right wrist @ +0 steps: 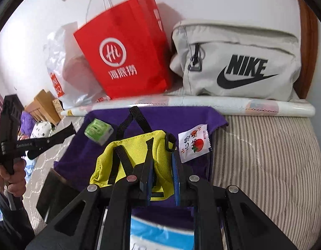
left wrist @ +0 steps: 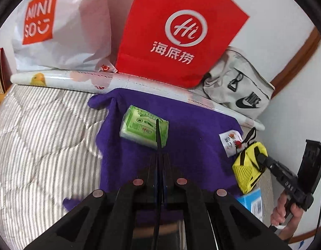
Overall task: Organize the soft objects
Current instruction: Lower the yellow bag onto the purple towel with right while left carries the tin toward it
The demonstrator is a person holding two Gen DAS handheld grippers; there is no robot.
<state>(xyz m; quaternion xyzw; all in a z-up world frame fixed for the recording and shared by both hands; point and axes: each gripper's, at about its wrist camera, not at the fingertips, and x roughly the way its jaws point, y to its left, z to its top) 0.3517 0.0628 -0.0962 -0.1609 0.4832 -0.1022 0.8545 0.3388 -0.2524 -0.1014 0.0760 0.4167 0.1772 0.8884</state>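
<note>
A purple towel [left wrist: 181, 129] lies spread on the striped bed. On it lies a green tissue pack [left wrist: 143, 128], also in the right wrist view [right wrist: 98, 131]. My left gripper [left wrist: 158, 137] is shut and empty, its tips over the tissue pack's right edge. My right gripper [right wrist: 160, 158] is shut on a yellow mesh pouch [right wrist: 135, 156] with black straps, held above the towel [right wrist: 170, 116]; the pouch shows in the left wrist view [left wrist: 249, 166] too. A white snack sachet [right wrist: 194, 143] with a tomato picture lies on the towel's right part.
A red paper bag [left wrist: 179, 33], a white Miniso plastic bag [left wrist: 60, 25] and a beige Nike pouch [right wrist: 237, 62] stand against the wall behind a rolled white sheet [left wrist: 77, 79]. A blue-white box [right wrist: 160, 235] lies below my right gripper. Striped bedding [left wrist: 41, 141] spreads left.
</note>
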